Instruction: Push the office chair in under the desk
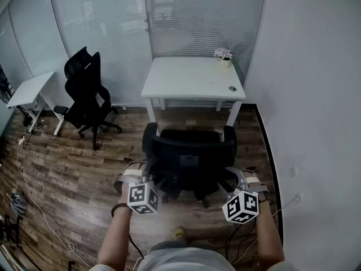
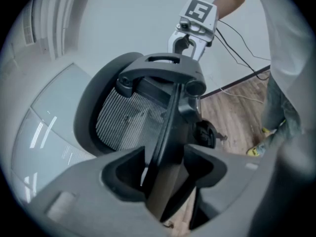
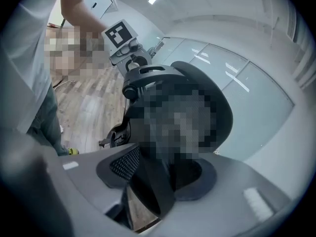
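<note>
The left tongs (image 2: pixel 165 154) straddle one side rim of the backrest of the office chair (image 1: pixel 189 151). The dark rim fills the space between the two jaws, which stand wide and clamp it. The right tongs (image 3: pixel 148 157) have the opposite side rim in the same way, jaws wide and closed on the edge with the mesh back just beyond. Each of the two gripper views shows the other pair across the top of the chair, marker cube uppermost. The person's forearms reach down to them from the near side.

The black chair stands on the wooden floor (image 1: pixel 84 168) with its back to the person. Its front faces the white surface (image 1: pixel 192 81), and it is lined up between the front legs. From overhead its far edge is level with the feet of those legs. I cannot tell whether the seat is under the top.

A small pot of flowers (image 1: pixel 224 55) sits at the far right corner of the surface, and a little round object (image 1: pixel 232 88) lies near the front right edge. To the left, well apart, a second black chair (image 1: pixel 84 95) stands beside a smaller white table (image 1: pixel 31 89). Cables (image 1: pixel 34 202) trail over the floor on the left. Glass walls with blinds (image 1: pixel 113 27) run behind.
</note>
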Motion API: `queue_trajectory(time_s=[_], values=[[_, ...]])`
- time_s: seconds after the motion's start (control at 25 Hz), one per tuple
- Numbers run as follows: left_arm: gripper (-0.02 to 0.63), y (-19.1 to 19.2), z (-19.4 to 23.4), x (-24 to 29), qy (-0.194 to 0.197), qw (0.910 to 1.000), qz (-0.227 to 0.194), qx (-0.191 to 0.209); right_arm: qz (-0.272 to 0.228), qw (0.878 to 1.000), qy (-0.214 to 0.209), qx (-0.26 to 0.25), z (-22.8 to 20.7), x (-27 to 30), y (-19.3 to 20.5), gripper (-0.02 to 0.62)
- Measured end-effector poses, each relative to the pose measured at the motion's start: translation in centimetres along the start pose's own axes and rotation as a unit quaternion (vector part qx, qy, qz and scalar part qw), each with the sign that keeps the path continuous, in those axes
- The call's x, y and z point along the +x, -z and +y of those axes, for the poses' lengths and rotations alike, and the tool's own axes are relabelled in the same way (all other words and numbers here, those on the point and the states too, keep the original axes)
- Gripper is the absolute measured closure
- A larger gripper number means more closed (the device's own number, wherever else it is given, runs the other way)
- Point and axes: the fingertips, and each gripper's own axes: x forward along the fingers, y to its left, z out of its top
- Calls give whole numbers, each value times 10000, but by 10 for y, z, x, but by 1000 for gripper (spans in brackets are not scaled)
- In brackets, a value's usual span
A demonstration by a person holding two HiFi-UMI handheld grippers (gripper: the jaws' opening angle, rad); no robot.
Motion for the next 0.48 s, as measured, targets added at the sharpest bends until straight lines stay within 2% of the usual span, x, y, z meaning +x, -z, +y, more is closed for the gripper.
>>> queue_trajectory(time_s=[0.48], values=[[362, 25, 66, 59, 112, 9999, -65, 104, 53, 9999, 111, 114, -56, 65, -6, 394]])
